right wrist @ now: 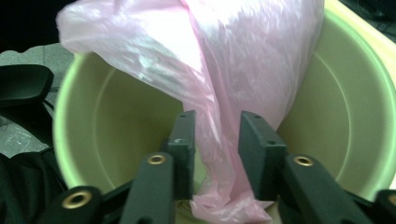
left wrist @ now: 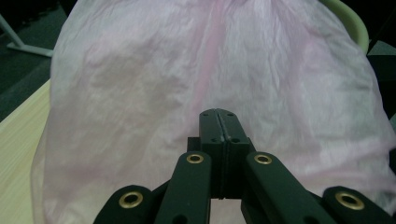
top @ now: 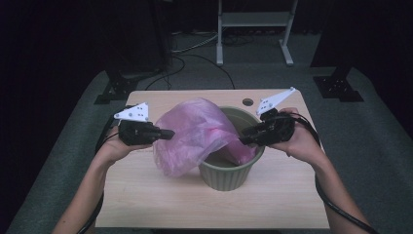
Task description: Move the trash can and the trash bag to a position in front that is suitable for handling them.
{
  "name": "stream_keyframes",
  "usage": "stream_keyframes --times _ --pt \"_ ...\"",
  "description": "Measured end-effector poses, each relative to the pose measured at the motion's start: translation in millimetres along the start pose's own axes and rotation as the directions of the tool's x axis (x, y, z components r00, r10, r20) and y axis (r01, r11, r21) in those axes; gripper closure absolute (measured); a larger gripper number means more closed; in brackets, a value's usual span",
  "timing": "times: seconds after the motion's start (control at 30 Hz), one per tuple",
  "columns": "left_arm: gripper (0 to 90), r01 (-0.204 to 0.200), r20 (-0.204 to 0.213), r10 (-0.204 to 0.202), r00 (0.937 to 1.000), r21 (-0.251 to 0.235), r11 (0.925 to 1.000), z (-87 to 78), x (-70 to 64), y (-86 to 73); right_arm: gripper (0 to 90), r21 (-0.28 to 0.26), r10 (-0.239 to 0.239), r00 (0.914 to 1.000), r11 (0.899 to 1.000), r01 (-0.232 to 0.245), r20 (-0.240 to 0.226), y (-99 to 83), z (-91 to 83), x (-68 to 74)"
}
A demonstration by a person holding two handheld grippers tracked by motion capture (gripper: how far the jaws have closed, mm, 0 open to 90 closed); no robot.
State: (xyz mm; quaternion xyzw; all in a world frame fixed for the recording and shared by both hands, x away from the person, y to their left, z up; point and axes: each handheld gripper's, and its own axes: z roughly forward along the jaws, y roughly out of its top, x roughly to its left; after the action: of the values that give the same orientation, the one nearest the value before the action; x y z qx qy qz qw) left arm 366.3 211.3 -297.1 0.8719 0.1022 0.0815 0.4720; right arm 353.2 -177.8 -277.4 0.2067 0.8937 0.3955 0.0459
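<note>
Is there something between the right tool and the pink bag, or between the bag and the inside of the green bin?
Nothing visible. The right tool stands open with the pink bag already between its jaws, and the green bin looks open and empty beneath it. The left tool is shut at the bag's outer side.
</note>
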Motion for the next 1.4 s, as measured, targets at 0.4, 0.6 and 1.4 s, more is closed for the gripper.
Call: stream_keyframes --times 0.4,0.6,1.4 --pt "89.8 0.001 0.013 0.0 0.9999 -0.003 1.0 5.8 -1.0 5.9 46.4 0.001 -0.167 0.9848 0.986 0.167 -0.05 59.3 27.9 29.2" --pt "86.3 0.012 -0.004 -0.012 0.9999 -0.014 0.9998 -9.0 -1.6 2.3 42.8 0.012 -0.222 0.9723 0.975 0.223 -0.074 80.2 55.2 39.8" --pt "69.7 0.079 -0.064 -0.083 0.9945 -0.058 0.9952 -46.3 -0.4 -25.6 90.0 0.052 -0.15 0.9883 0.987 0.152 -0.026 73.7 65.4 27.1"
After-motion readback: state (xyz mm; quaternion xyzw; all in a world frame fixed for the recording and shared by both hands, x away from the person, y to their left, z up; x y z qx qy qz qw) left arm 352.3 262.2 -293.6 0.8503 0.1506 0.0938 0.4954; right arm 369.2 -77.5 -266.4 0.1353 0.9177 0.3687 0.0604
